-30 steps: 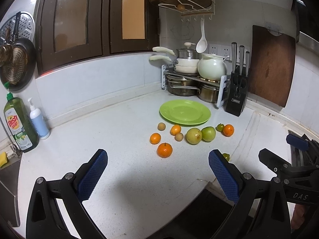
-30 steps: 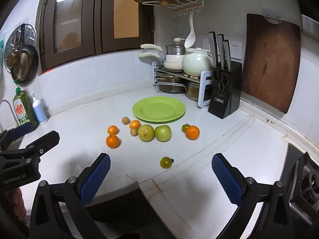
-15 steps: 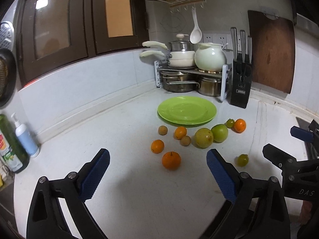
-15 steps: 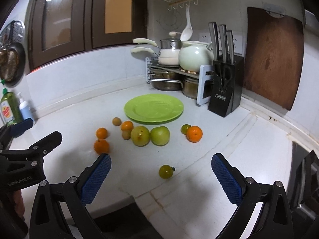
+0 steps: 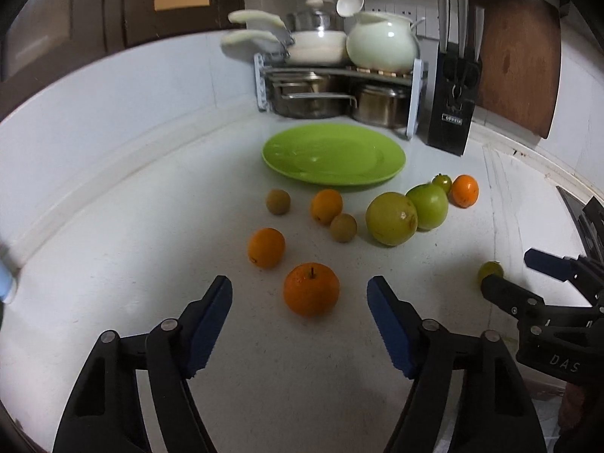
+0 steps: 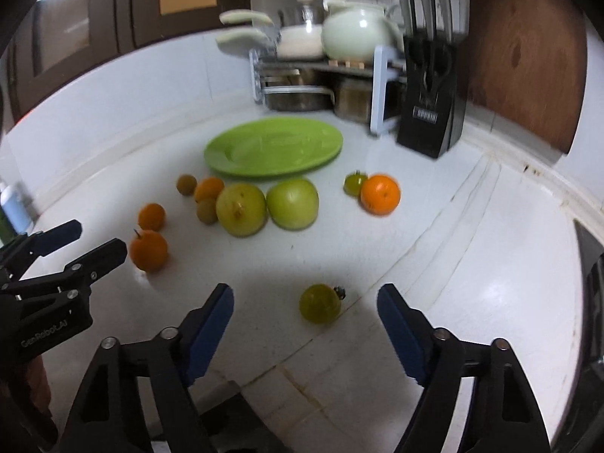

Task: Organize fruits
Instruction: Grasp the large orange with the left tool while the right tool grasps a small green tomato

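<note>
We find the green plate (image 5: 334, 158) bare and every fruit on the counter (image 5: 132, 226). Closing, still untouching, our left gripper (image 5: 300, 305) frames an orange (image 5: 311, 288), our right gripper (image 6: 305, 313) a green tomato (image 6: 320, 303); all sorting remains

Fruits (image 5: 391, 219) lie on counter (image 5: 151, 234) before plate (image 5: 334, 156).

left tongs (image 5: 300, 298) closing, right tongs (image 6: 305, 304) seemingly closing

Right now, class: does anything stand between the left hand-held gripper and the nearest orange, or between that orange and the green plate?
Nothing lies between the left hand-held gripper, jaws closing, and the nearest orange. Toward the green plate, another orange and a brown fruit lie on the counter.
</note>
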Demonstrator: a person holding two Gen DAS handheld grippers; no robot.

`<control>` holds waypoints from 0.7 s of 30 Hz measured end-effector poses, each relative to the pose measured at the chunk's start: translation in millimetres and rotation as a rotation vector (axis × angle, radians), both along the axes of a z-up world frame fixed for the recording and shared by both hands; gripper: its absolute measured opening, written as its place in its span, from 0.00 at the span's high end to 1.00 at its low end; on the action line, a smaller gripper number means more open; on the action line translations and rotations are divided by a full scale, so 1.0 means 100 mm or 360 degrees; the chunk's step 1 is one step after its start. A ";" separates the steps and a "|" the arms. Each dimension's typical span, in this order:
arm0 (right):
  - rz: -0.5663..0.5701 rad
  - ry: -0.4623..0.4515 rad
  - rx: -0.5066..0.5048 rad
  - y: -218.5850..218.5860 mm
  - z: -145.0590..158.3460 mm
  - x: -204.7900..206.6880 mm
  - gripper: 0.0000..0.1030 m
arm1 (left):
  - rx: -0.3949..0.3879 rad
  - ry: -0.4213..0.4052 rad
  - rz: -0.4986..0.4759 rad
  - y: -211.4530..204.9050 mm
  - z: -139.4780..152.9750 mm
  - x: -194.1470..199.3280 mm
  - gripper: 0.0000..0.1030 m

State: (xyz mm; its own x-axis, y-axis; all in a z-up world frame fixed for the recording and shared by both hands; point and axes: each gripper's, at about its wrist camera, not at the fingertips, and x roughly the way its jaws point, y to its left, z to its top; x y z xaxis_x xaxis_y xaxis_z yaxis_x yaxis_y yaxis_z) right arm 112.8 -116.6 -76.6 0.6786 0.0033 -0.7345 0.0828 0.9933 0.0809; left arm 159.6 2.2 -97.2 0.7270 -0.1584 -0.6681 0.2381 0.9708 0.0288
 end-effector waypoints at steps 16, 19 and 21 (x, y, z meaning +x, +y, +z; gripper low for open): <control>-0.0056 0.0130 0.0056 -0.04 -0.23 0.21 0.50 | -0.0030 0.0147 -0.0104 -0.02 -0.23 0.30 0.57; -0.0064 0.0134 0.0053 -0.05 -0.23 0.22 0.56 | -0.0041 0.0175 -0.0118 -0.02 -0.26 0.32 0.60; -0.0062 0.0130 0.0051 -0.05 -0.23 0.22 0.60 | -0.0033 0.0167 -0.0123 -0.03 -0.26 0.32 0.60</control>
